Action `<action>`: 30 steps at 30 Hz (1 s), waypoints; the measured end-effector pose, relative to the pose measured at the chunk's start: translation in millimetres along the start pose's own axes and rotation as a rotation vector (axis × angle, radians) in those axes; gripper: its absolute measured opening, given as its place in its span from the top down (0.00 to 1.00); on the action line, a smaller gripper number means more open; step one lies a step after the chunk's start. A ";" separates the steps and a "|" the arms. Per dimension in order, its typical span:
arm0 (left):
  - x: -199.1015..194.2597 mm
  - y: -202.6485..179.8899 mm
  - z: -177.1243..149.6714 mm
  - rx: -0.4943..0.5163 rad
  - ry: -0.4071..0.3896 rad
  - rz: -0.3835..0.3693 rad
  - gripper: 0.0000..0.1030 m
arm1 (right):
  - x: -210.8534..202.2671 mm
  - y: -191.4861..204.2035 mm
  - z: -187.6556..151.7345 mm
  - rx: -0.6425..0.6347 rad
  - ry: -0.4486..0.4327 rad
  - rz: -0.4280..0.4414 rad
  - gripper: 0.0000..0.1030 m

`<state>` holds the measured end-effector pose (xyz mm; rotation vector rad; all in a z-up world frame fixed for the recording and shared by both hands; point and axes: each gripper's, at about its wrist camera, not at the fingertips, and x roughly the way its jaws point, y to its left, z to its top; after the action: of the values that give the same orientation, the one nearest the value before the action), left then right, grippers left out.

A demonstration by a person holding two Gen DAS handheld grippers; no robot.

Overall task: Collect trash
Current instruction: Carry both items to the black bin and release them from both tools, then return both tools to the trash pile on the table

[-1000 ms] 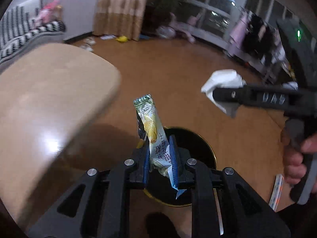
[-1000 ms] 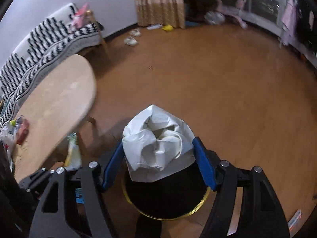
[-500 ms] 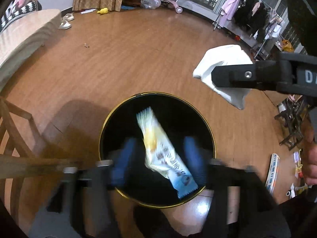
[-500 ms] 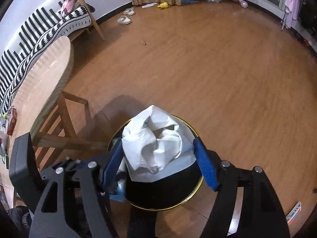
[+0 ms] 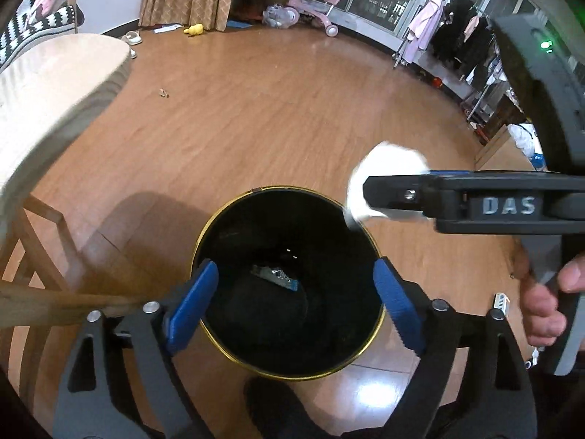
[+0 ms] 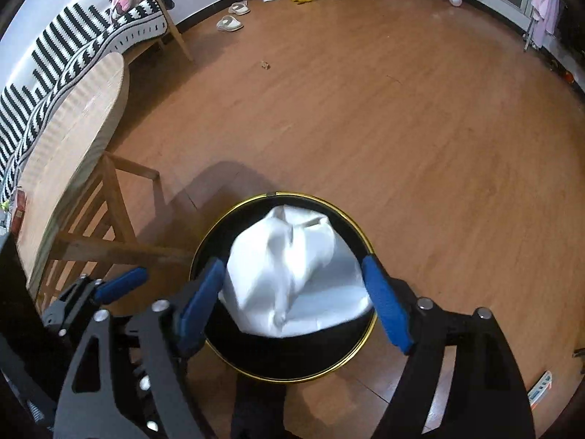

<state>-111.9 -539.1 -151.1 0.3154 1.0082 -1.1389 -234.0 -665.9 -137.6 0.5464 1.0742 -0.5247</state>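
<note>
A black trash bin with a gold rim (image 5: 226, 216) (image 6: 360, 236) stands on the wood floor right below both grippers. My left gripper (image 5: 292, 292) is open and empty over the bin's mouth. The snack wrapper (image 5: 276, 276) lies at the bottom of the bin. My right gripper (image 6: 292, 289) is shut on a crumpled white paper (image 6: 292, 267) and holds it above the bin. In the left wrist view the right gripper (image 5: 369, 197) with the white paper (image 5: 387, 161) hangs over the bin's right rim.
A round wooden table (image 5: 47, 98) (image 6: 69, 139) with slatted legs stands close on the left. A striped sofa (image 6: 55, 55) is behind it. Slippers (image 6: 230, 22), a small scrap (image 5: 163, 92) and a toy tricycle (image 5: 310, 3) lie farther off on the floor.
My left gripper opened and the snack wrapper fell into the bin. Both grippers moved from beside the table to over the bin; the right one still holds the white paper.
</note>
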 end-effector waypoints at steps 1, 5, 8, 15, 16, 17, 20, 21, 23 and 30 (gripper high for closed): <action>-2.6 0.0 -0.8 0.003 -0.001 0.005 0.15 | -1.2 0.8 0.1 0.002 -0.002 0.000 0.26; -21.8 -3.3 -4.7 0.016 -0.005 0.019 0.14 | -10.6 9.2 1.5 0.000 -0.020 0.012 0.26; -49.4 -2.4 -3.9 0.014 -0.012 0.028 0.12 | -26.4 28.5 4.9 -0.031 -0.054 0.021 0.24; -152.7 39.7 -22.0 -0.069 -0.125 0.165 0.06 | -63.6 115.5 13.0 -0.135 -0.136 0.117 0.24; -168.0 53.1 -26.9 -0.098 -0.140 0.193 0.06 | -67.8 130.4 14.3 -0.153 -0.144 0.134 0.24; -180.1 63.8 -31.8 -0.123 -0.150 0.217 0.06 | -71.2 148.0 14.9 -0.175 -0.153 0.149 0.24; -224.8 112.6 -55.9 -0.230 -0.177 0.318 0.06 | -79.9 212.2 11.5 -0.257 -0.178 0.202 0.23; -240.1 129.2 -64.9 -0.264 -0.183 0.358 0.06 | -80.8 235.7 8.8 -0.282 -0.181 0.222 0.23; -274.3 166.9 -86.8 -0.340 -0.203 0.448 0.06 | -80.3 283.7 2.6 -0.328 -0.169 0.272 0.23; -381.5 291.5 -177.2 -0.641 -0.260 0.672 0.06 | -83.1 442.1 -39.8 -0.580 -0.142 0.415 0.23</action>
<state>28.4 -64.2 -21.4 -0.0227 0.8824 -0.2118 -9.5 -296.7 -6.3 0.2014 0.8894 0.1169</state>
